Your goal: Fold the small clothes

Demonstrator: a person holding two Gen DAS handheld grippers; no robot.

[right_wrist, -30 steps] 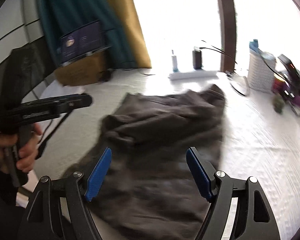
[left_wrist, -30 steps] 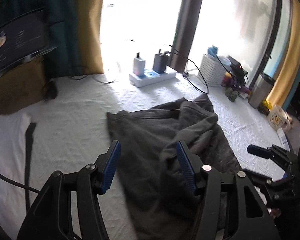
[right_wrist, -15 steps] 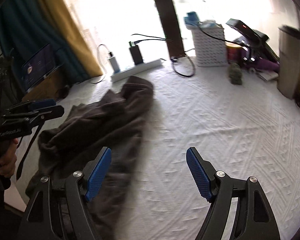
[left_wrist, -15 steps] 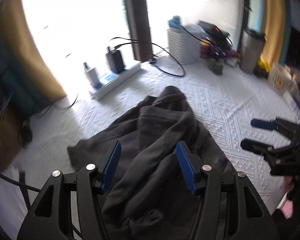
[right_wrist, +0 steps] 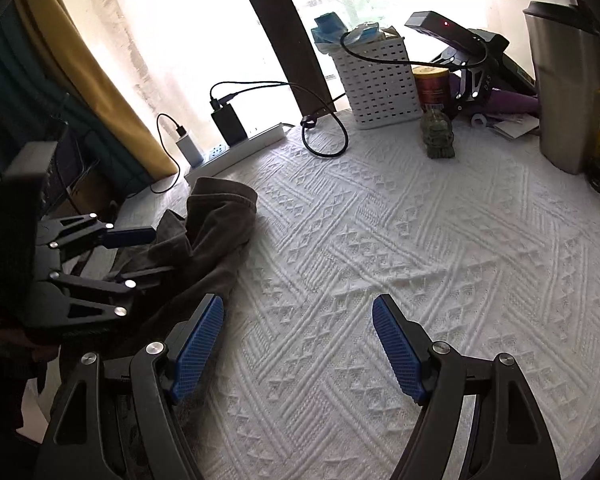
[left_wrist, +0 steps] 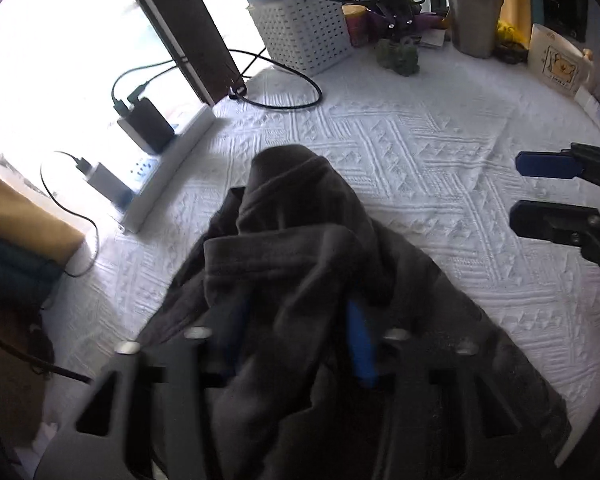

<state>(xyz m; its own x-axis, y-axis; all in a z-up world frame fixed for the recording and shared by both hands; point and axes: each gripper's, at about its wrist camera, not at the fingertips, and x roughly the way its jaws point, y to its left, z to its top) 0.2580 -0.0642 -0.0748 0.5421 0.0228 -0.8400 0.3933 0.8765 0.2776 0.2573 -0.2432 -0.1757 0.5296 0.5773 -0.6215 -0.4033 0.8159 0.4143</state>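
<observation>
On the white textured bedspread (right_wrist: 380,240), your right gripper (right_wrist: 298,348) hovers with fingers spread wide, empty. Your left gripper (left_wrist: 296,340) has its fingers parted around a fold of the crumpled dark grey garment (left_wrist: 300,248), whose long axis runs toward the white power strip (right_wrist: 236,152).

The left wrist camera is looking forward and down from very near the garment (left_wrist: 300,280), toward the window side. The right wrist camera is looking from further right over the bedspread (right_wrist: 380,240). Both are showing the basket (left_wrist: 304,32) and the power strip (right_wrist: 240,148).
</observation>
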